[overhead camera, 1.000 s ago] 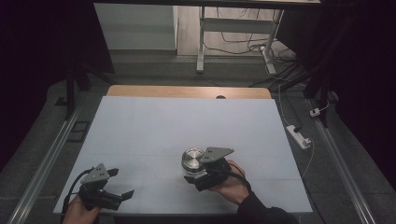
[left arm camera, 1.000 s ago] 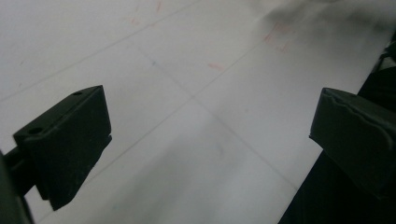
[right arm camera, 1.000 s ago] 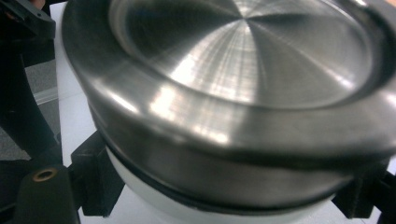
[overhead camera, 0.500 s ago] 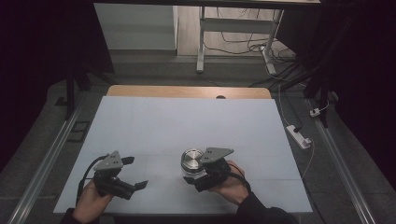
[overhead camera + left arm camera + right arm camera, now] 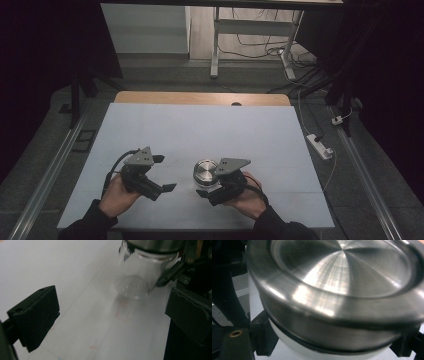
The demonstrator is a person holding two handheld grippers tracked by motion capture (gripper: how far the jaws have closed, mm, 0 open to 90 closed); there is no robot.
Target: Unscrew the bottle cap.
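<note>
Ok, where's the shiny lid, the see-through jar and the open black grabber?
metal lid [image 5: 342,272]: right gripper view, on its brushed flat top.
glass jar [image 5: 135,277]: left gripper view, on its clear side wall.
left gripper [image 5: 164,172]: high view, in the gap between its spread jaws.

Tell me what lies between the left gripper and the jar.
Nothing: only bare white table separates the left gripper from the jar, in the high view.

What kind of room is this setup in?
Probably a lab or recording workspace: a white-topped table on grey carpet, loose cables by a desk frame, and a power strip on the floor.
</note>
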